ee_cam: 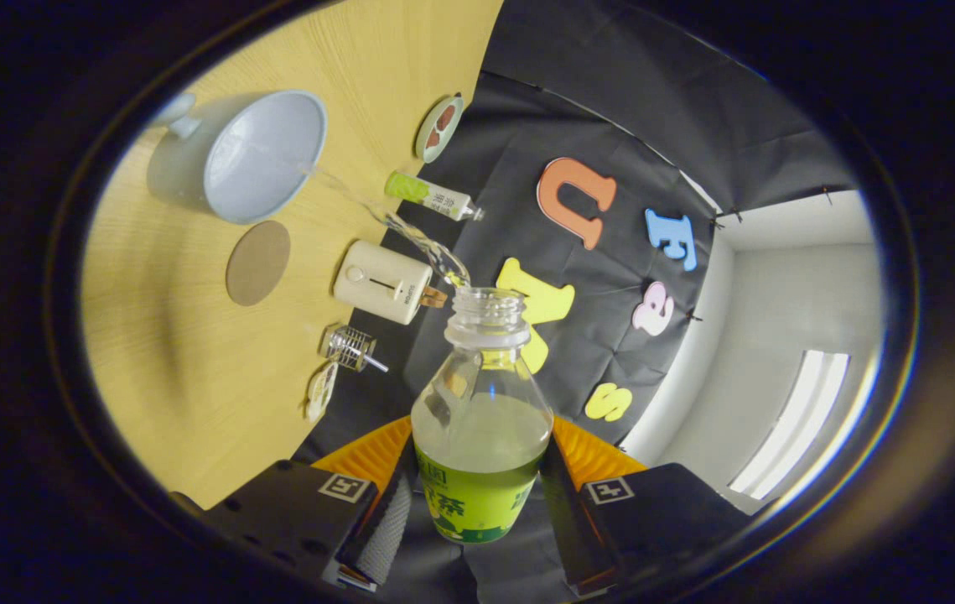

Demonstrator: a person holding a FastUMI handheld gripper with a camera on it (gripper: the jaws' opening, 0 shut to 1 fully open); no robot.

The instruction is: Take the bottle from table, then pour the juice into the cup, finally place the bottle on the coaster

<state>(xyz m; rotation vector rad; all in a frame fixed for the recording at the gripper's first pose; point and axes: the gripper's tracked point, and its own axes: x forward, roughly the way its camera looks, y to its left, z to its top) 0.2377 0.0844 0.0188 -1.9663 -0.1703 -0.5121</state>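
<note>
Between the fingers: claw [477, 495] clamps bottle [481, 419] | juice arcs into cup [263, 155] | coaster [257, 262] beside

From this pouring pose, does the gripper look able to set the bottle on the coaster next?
Probably yes. The gripper is shut on the bottle, and the round coaster lies bare on the table beside the cup, with open tabletop around it. Juice is pouring now, so the bottle needs righting first.

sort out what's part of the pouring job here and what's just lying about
In the job: bottle clamped between the gripper fingers, uncapped and pouring; juice stream; cup; round coaster.

Just lying about: small green bottle, cream box, small dish, wire gadget.
</note>
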